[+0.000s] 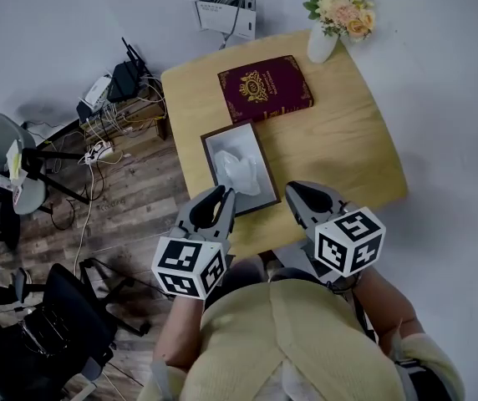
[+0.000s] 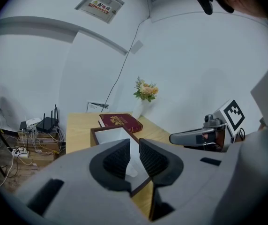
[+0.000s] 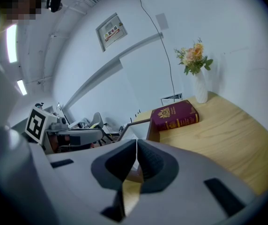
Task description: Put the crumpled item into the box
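The crumpled item (image 1: 237,170) is found inside the box (image 1: 229,129) on the table (image 1: 339,140), lengthwise along the box. The left gripper (image 1: 221,194) is held at the box's near end, its jaws slightly parted and nothing gripped. The right gripper (image 1: 297,192) is held beside the near right corner, clenched on nothing. The left is judged nearer — the item lies straight ahead of its fingers.

My right gripper (image 3: 136,149) has its jaws pressed together with nothing between them, over the wooden table (image 3: 227,139). Just past them rises the brown corner of the box (image 3: 152,131). Beyond lies a maroon book (image 3: 176,115), then a white vase of flowers (image 3: 198,81). The left gripper (image 3: 94,134) is off to my left.
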Available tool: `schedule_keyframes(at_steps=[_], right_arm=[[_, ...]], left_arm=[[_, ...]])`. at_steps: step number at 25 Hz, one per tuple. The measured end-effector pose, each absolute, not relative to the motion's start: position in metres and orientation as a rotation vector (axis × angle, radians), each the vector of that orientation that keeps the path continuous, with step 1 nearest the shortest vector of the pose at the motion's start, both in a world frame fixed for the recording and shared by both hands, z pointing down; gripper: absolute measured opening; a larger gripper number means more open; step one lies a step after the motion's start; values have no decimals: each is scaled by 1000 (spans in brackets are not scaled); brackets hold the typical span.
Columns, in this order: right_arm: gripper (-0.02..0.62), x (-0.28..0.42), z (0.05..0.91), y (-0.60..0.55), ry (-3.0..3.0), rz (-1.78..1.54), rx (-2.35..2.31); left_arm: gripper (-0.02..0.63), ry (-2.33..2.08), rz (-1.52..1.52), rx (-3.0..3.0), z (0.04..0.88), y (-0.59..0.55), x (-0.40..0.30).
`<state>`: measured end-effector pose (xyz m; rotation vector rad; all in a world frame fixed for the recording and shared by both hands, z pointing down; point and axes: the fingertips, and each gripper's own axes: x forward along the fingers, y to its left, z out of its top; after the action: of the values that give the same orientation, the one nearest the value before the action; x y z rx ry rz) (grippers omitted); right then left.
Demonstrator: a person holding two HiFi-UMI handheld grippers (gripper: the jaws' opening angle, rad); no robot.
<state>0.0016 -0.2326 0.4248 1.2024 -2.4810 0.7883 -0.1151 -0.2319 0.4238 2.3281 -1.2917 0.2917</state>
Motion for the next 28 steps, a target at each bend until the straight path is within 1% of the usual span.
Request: schedule_keyframes(at_steps=[10, 28], right_arm=[[30, -3, 420, -224, -2518, 755, 1152], [29, -14, 416, -197, -2548, 693, 1040]], left_arm=[[46, -1330, 272, 2313, 419, -213, -120], [25, -1447, 259, 2251, 416, -177, -130]])
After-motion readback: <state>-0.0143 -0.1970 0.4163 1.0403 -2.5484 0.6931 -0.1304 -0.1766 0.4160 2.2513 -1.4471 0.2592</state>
